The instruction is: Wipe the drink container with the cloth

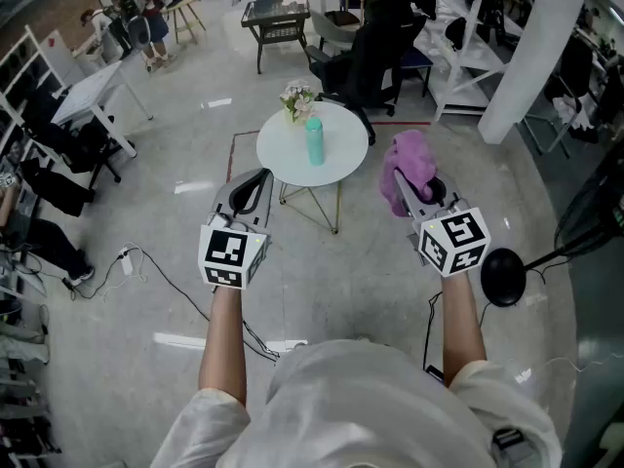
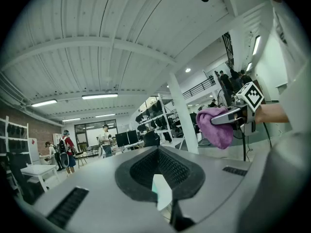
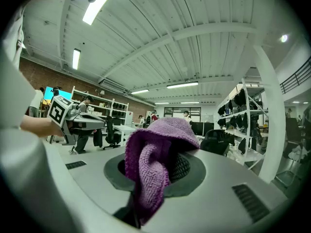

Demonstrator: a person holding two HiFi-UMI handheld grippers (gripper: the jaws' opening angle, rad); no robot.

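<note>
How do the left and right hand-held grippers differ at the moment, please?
The left hand-held gripper is shut on nothing; the right hand-held gripper is shut on the purple cloth. The left's jaws show bare; the right's are draped in cloth. Both are shut and carry marker cubes.

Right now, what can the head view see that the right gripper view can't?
Only the head view shows the teal drink container standing on the round white table, next to the flowers. Only the right gripper view shows the ceiling lights. Both show the purple cloth clamped in the right gripper, and the left gripper, shut and empty.
</note>
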